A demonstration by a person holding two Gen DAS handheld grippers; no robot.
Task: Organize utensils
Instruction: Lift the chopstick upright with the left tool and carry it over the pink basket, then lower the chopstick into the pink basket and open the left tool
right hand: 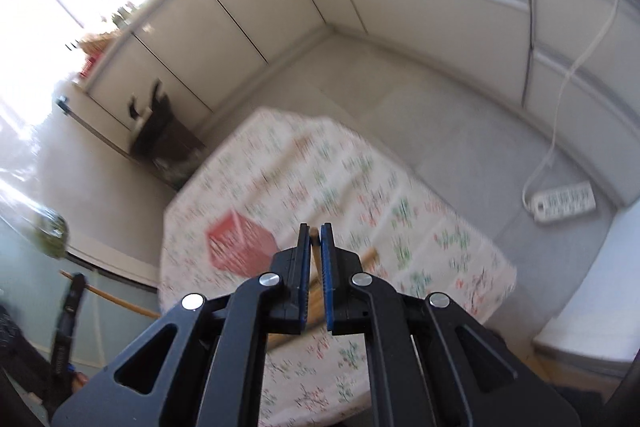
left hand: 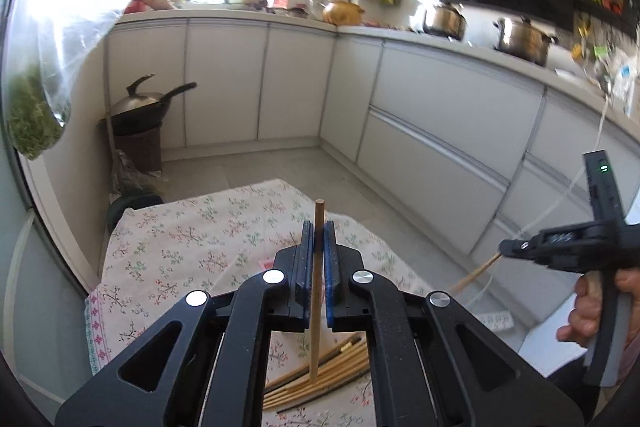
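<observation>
Left hand-held gripper (left hand: 319,227), centre frame, pinches 1 wooden chopstick (left hand: 318,291) upright above the loose chopstick pile (left hand: 320,375) on the floral-clothed counter (left hand: 180,247). Right hand-held gripper (right hand: 316,229) is clamped on another chopstick (right hand: 315,233). Keeping both sticks parallel, tips level, should help pairing.
</observation>
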